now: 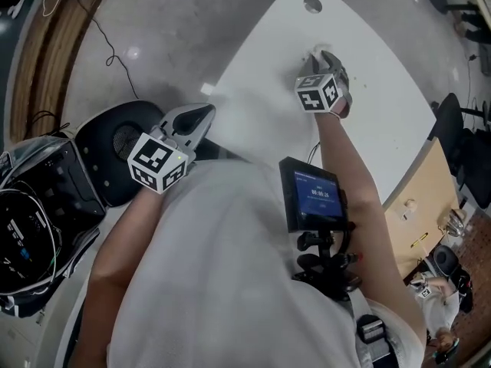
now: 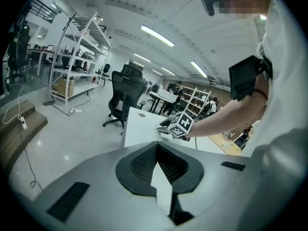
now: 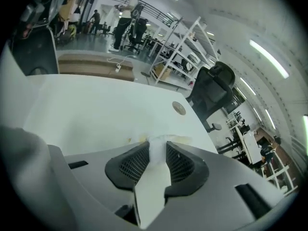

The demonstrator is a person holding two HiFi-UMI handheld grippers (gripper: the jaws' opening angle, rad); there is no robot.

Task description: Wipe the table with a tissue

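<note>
White tissue (image 3: pixel 157 143) pinched between the right gripper (image 3: pixel 157 150) jaws.

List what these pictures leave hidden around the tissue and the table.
- Tissue: how much lies on the table, right gripper view, hidden behind the right tongs.
- Yellowish marks: their extent, same view, cut off by the tongs.
- Table's near edge: head view, covered by the person's torso.
- Chest screen: text too small, head view.
</note>
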